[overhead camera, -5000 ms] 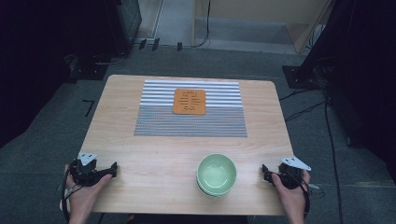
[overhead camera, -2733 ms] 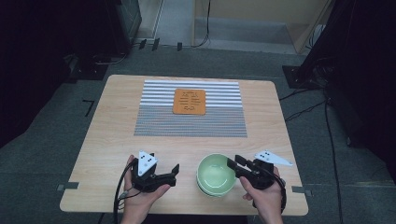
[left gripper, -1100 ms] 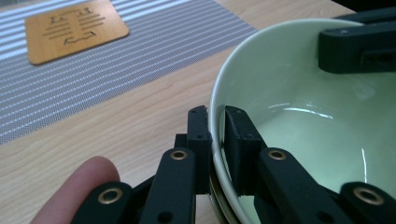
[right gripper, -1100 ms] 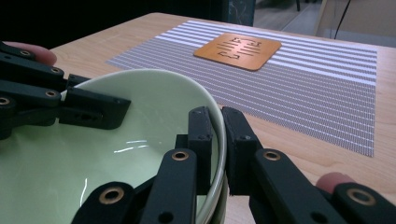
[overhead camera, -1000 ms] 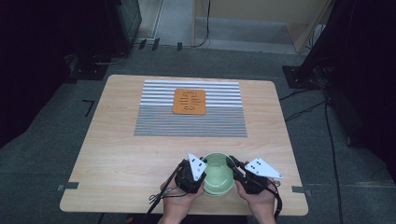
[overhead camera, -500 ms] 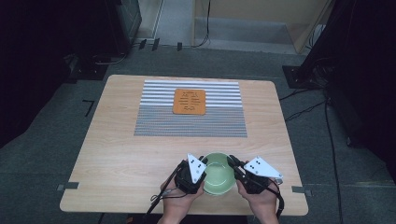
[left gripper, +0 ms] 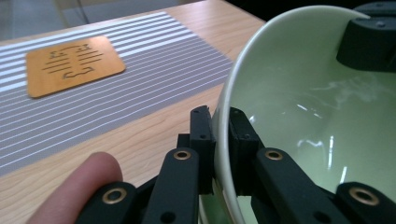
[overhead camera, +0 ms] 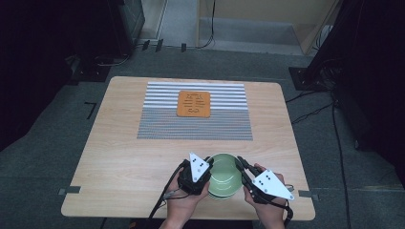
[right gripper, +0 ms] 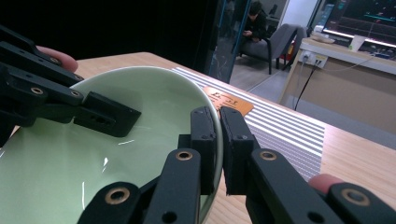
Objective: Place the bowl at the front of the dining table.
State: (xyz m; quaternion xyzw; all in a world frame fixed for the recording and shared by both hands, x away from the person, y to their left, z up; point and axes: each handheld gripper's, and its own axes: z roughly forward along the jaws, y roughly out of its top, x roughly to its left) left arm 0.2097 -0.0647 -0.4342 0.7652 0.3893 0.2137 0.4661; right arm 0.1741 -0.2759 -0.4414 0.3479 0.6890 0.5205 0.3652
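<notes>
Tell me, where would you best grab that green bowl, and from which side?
By its thin rim, from two opposite sides. The green bowl is round and smooth, with no handle, so only the upright edge fits between jaws. The left gripper and right gripper each pinch it, one jaw inside, one outside.

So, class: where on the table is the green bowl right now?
In the high view, the green bowl sits at the table's near edge, right of centre, clamped between the left gripper and right gripper.

One overhead view, two close claw-mounted views, sharing the bowl (overhead camera: 223, 174).
</notes>
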